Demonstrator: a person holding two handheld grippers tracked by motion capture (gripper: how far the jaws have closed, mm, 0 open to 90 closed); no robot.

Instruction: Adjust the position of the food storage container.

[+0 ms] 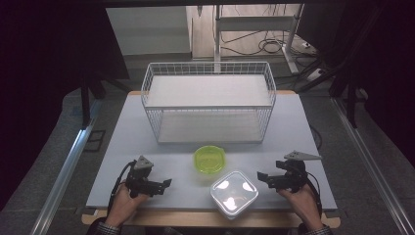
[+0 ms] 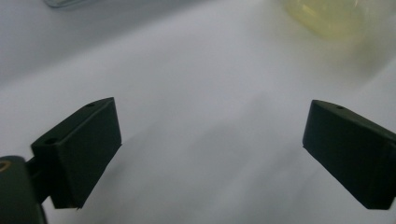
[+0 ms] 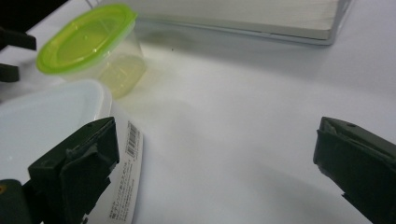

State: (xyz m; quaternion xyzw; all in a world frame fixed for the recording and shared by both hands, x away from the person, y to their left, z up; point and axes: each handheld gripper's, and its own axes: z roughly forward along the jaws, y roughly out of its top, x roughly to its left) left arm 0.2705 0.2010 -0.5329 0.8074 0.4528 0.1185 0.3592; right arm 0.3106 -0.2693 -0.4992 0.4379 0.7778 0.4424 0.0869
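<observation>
Both hand-held grippers, left (image 1: 166, 183) and right (image 1: 261, 176), are spread and empty, so the right hand-held gripper should approach the white container (image 1: 234, 193) slowly, pinching its side squarely.

Bare table (image 1: 161, 152) between tools; green-lidded container (image 1: 210, 159) and white box (image 1: 234, 194) crowd the centre.

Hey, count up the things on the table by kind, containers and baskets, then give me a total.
Lidded plastic containers: 2, the green-lidded container and the white-lidded container
Wire baskets: 1, the white wire basket
Total: 3
</observation>
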